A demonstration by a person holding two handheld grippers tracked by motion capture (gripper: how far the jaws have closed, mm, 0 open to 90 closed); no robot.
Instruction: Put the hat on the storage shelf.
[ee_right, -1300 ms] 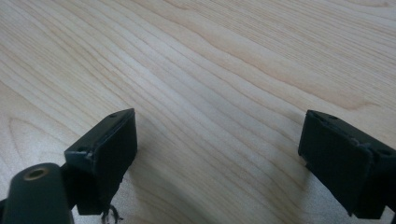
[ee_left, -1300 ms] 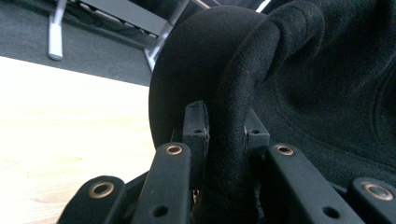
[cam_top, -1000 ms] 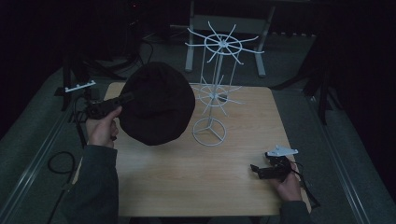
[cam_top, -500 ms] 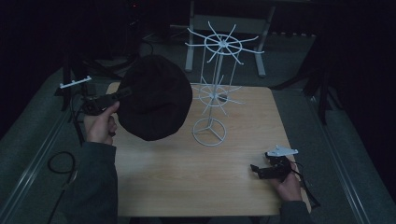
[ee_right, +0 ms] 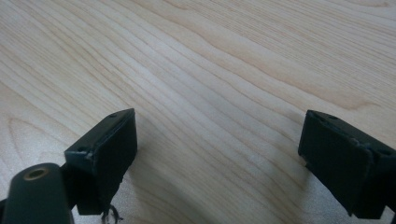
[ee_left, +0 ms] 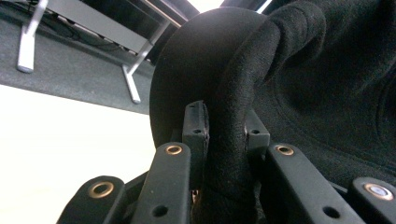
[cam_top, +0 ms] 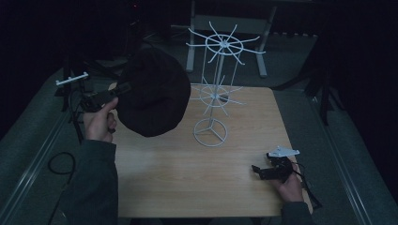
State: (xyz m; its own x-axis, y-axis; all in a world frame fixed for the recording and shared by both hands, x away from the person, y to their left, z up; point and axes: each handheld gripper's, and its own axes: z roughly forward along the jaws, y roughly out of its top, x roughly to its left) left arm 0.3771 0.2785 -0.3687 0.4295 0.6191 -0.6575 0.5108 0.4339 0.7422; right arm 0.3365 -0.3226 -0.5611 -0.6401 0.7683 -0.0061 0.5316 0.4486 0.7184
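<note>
The left claw (ee_left: 219,135) is matt black, built of flat link bars with rounded ends, each bar pinned by a brass-coloured rivet with a dark centre. Its two pads are square-cornered black blocks with small holes in their tops. Behind this claw a grey three-cornered plate stands on top, and a dark cable trails away. The sleeve on that forearm is dark grey-green cloth.

The right claw (ee_right: 219,154) has two thick black rectangular pads with worn, chipped edges; a rounded bar with a brass rivet sits beside one. A pale grey plate rides above its black body, cable behind.
</note>
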